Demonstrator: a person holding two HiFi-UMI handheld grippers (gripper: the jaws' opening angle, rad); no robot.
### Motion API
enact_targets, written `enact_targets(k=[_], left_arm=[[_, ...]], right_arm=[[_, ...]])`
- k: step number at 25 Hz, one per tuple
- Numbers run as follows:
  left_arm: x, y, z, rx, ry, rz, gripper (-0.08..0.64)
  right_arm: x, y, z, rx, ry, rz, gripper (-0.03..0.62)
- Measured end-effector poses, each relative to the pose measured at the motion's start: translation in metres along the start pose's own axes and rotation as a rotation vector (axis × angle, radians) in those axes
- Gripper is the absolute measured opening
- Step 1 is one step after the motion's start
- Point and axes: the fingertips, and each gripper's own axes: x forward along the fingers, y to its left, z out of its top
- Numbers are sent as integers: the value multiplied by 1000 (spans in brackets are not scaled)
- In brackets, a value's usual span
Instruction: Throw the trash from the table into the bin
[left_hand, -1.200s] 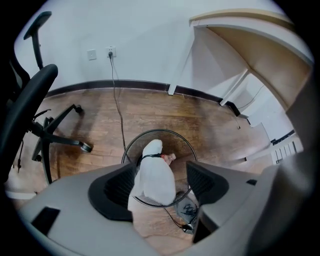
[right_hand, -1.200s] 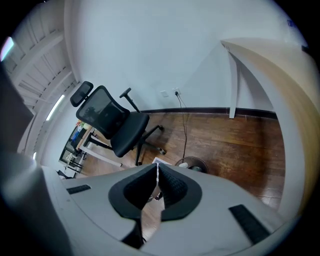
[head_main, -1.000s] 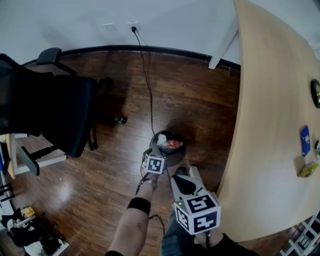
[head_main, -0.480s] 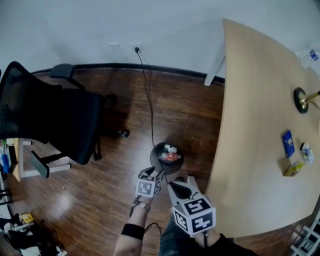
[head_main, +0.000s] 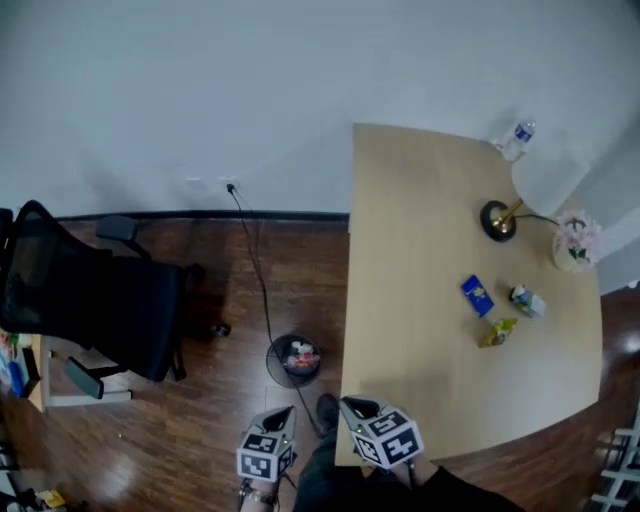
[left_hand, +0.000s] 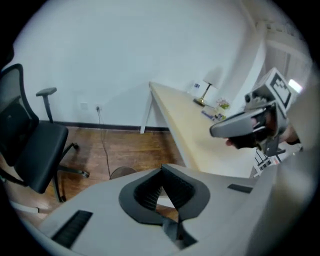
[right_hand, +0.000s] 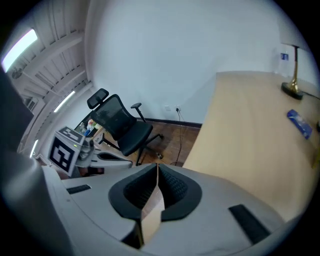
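Observation:
The round black bin (head_main: 294, 360) stands on the wood floor beside the table's left edge, with wrappers inside it. On the table (head_main: 420, 250) lie a blue packet (head_main: 477, 295), a yellow-green wrapper (head_main: 498, 331) and a small pale packet (head_main: 527, 300). My left gripper (head_main: 283, 414) hovers below the bin in the head view; its jaws have just been closing and now stand shut with nothing between them (left_hand: 161, 170). My right gripper (head_main: 356, 405) is at the table's near corner, also shut and empty (right_hand: 157, 167). The blue packet (right_hand: 300, 123) shows far right in the right gripper view.
A gold-stemmed lamp (head_main: 497, 220), a water bottle (head_main: 516, 139) and a flower vase (head_main: 573, 240) stand at the table's far end. A black office chair (head_main: 95, 300) is at the left. A cable (head_main: 255, 265) runs from the wall socket toward the bin.
The view has pulled back and up. Both grippers have lifted away from the bin and sit lower in the head view. Far more of the table shows now.

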Motion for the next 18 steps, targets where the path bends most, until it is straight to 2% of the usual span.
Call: enact_targets(k=[4, 11, 14, 18], left_arm=[[-9, -74, 41, 96, -45, -65, 0], [8, -188, 83, 282, -56, -196, 0], [15, -224, 91, 326, -43, -231, 0], [24, -258, 101, 408, -34, -238, 0]], right_arm=[[-58, -42, -11, 40, -41, -65, 5], [-141, -108, -36, 122, -123, -155, 5], [-174, -131, -38, 154, -174, -186, 5], [-203, -151, -44, 183, -217, -200, 5]])
